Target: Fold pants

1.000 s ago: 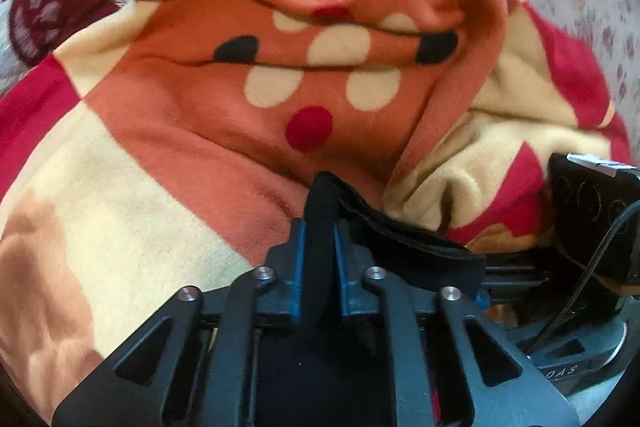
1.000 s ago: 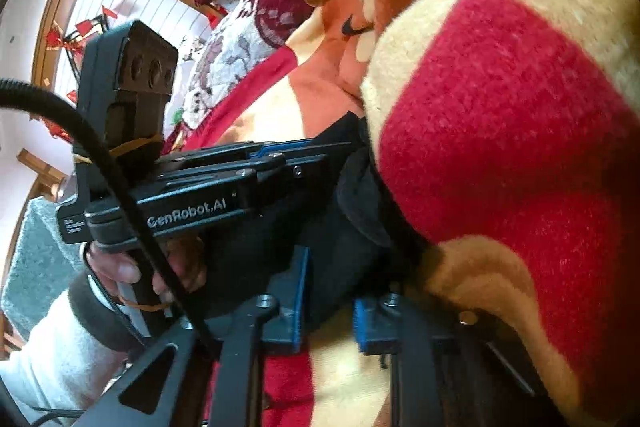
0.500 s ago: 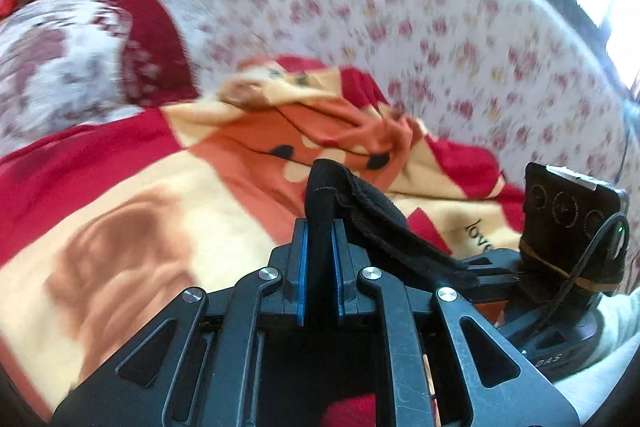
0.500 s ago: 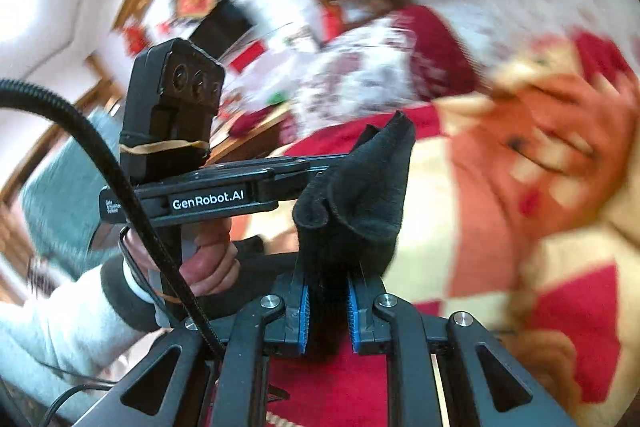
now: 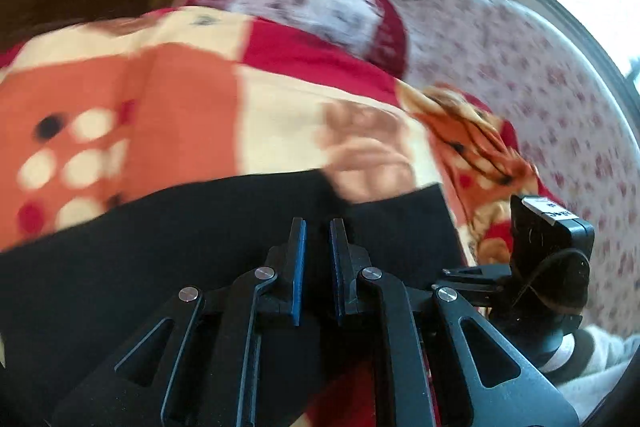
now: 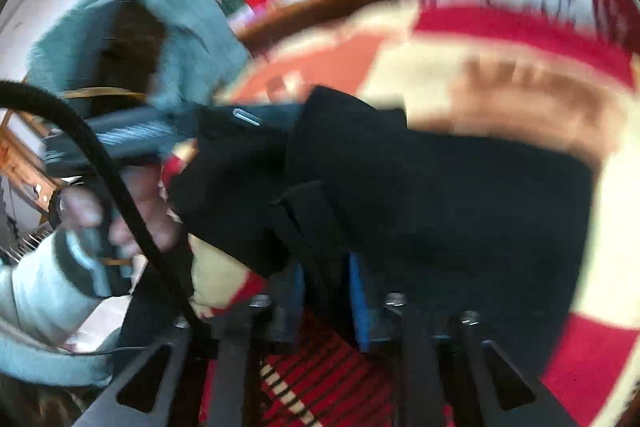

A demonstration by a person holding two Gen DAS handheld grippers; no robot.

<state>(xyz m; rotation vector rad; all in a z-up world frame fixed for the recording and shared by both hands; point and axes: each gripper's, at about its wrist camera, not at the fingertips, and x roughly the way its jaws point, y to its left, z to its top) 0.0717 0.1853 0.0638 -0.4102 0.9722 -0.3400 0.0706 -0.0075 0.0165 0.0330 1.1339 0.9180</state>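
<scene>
Nearly down, with one grip going slack

Fills most of both views: a fleece blanket [image 5: 180, 87] in red, orange and cream, laid over a floral bed cover [image 5: 540, 87]. Lies across that blanket as a broad black band: the pants [image 5: 200, 247], near edge running in under both tools.

Could land skewed or bunched, with only one corner firmly pinned, by the look of it.

Left gripper [image 5: 318, 227]: jaws almost together, apparently clamped on the black cloth, though black on black hides the pinch itself.

Right gripper [image 6: 328, 279]: jaws just now opening and standing apart, with a dark fold of the pants loose between the blue pads rather than pressed.

Might catch that fold on a pad and drag in a crease on pulling away.

Hard to read: heavy blur across the right view; waistband or cuff impossible to tell; far end of the pants cut off at the left edge.
</scene>
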